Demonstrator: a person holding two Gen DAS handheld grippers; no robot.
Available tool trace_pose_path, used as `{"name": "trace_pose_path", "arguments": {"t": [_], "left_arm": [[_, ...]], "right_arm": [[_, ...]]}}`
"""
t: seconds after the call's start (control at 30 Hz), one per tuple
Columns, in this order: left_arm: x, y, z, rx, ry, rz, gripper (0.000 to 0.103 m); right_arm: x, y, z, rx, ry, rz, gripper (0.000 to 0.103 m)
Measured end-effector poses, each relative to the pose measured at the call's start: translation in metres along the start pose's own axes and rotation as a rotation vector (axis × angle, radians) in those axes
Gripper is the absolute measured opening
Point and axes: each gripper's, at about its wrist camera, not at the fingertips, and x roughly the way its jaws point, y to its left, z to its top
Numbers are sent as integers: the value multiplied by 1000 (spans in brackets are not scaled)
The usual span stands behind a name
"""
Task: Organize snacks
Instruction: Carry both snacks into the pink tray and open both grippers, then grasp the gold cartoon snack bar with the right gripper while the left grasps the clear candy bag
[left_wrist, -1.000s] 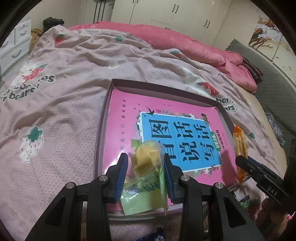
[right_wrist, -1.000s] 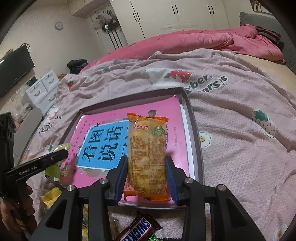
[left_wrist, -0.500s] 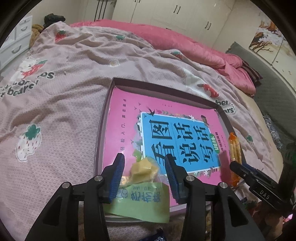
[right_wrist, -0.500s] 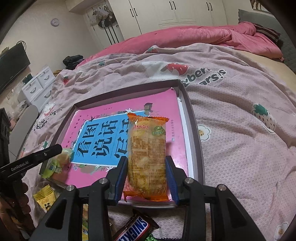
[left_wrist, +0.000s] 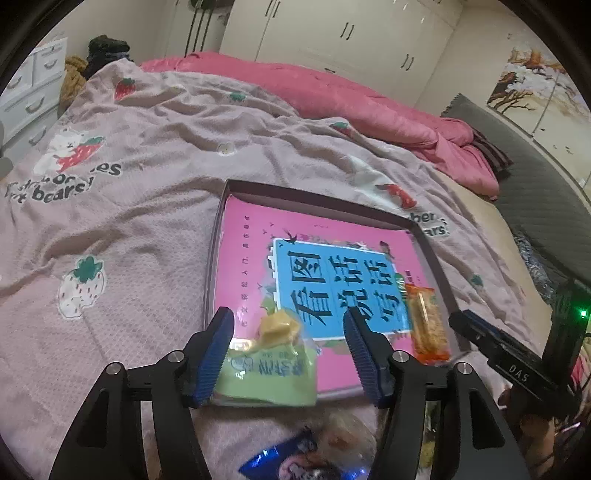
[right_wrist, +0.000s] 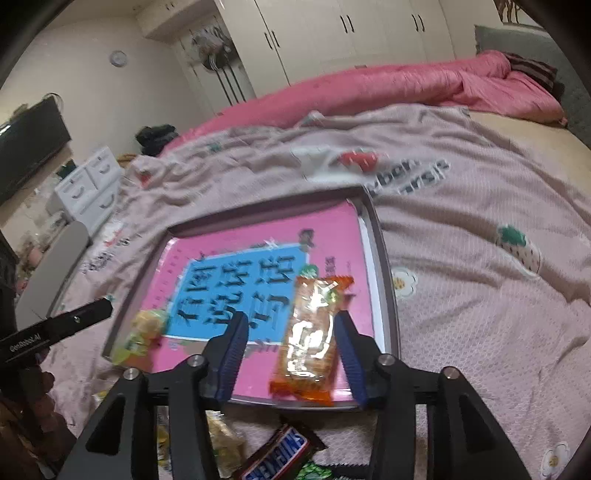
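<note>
A shallow box (left_wrist: 221, 206) with a pink and blue printed bottom lies on the bed; it also shows in the right wrist view (right_wrist: 384, 258). My left gripper (left_wrist: 290, 349) is open, and a green snack pack (left_wrist: 269, 365) lies between its fingers at the box's near left corner; the same pack shows in the right wrist view (right_wrist: 142, 332). My right gripper (right_wrist: 290, 352) is open, and an orange snack pack (right_wrist: 310, 332) lies by its right finger at the box's near right; this pack shows in the left wrist view (left_wrist: 426, 325).
Loose snacks lie on the bedspread in front of the box: a Snickers bar (right_wrist: 280, 456), a blue wrapper (left_wrist: 295, 461) and yellow packets (right_wrist: 225, 439). A pink quilt (left_wrist: 351, 96) is bunched at the far side. White drawers (right_wrist: 90, 188) stand left of the bed.
Both grippers have opened. The green pack and the orange pack, held a second ago, now lie in the box's near corners. The right view shows motion blur.
</note>
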Motion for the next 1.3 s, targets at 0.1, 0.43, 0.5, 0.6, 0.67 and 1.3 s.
{"name": "trace_pose_path", "arguments": {"t": [0.1, 0.43, 0.5, 0.6, 0.67, 1.3], "left_arm": [[-10, -4, -4, 14, -1, -8, 68], [-30, -8, -18, 25, 36, -27, 69], [-32, -8, -23, 30, 42, -29, 70], [-34, -9, -30, 36, 59, -26, 71], [-35, -10, -34, 31, 69, -42, 71], [-2, -29, -62, 88, 193, -41, 73]], "right_arm": [[-15, 9, -1, -38, -34, 25, 52], [-52, 46, -27, -139, -41, 76, 52], [-54, 51, -35, -150, -19, 96, 52], [-57, 63, -47, -184, 14, 105, 52], [-58, 71, -56, -212, 29, 109, 52], [-11, 99, -91, -347, 142, 88, 13]]}}
